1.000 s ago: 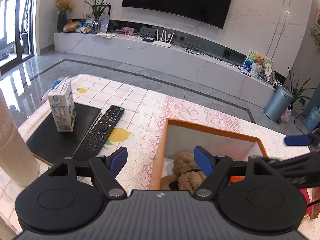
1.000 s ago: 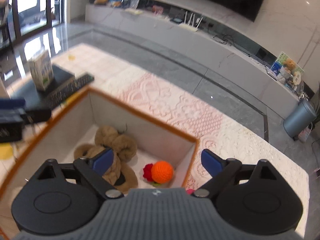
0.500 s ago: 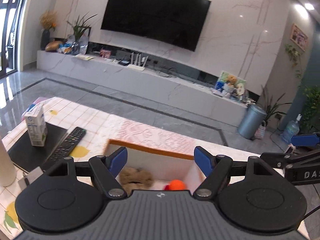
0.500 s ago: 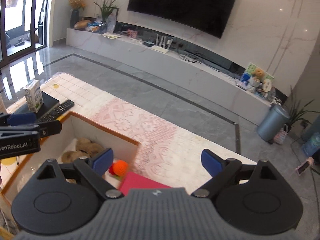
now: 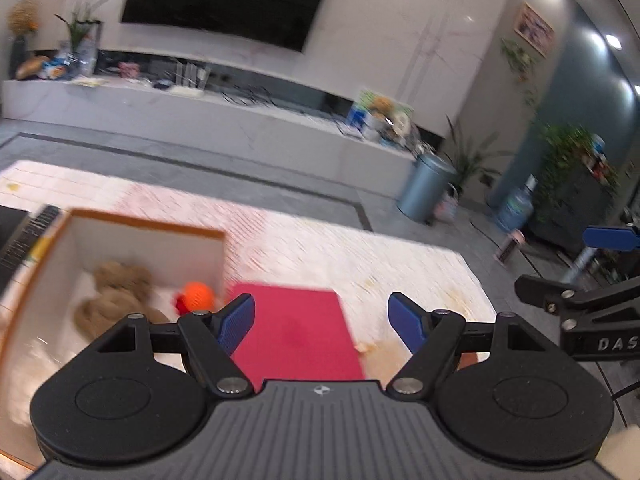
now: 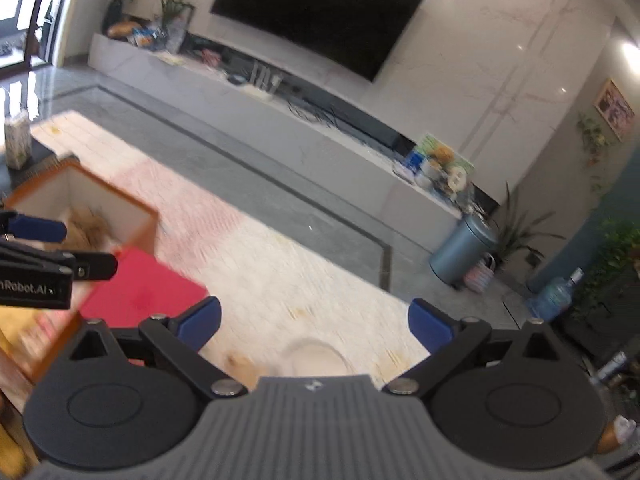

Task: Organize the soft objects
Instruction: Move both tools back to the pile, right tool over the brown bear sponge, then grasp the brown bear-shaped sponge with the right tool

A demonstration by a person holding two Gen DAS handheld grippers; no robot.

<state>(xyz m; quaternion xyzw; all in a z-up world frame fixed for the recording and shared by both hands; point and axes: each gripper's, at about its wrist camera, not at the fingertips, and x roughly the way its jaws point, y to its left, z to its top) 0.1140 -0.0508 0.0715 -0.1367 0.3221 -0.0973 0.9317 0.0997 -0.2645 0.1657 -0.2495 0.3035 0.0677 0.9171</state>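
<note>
Soft toys, a brown plush [image 5: 116, 292] and an orange ball [image 5: 199, 295], lie inside the orange-rimmed box [image 5: 144, 225] on the cloth-covered counter [image 5: 360, 256], as both grippers hang above it. The left gripper [image 5: 321, 318] has its fingers wide with nothing between them; the right gripper [image 6: 314, 320] has just been opening its fingers, now wide and empty too. A red mat [image 5: 294, 330] lies just beside the box, and whether it is one of the soft things left to put away is hard to judge. No other loose soft object shows clearly through the blur, so the sorting looks well advanced. Legible writing is limited to "DAS" and "nRobot.AI" on the grippers' bodies.
</note>
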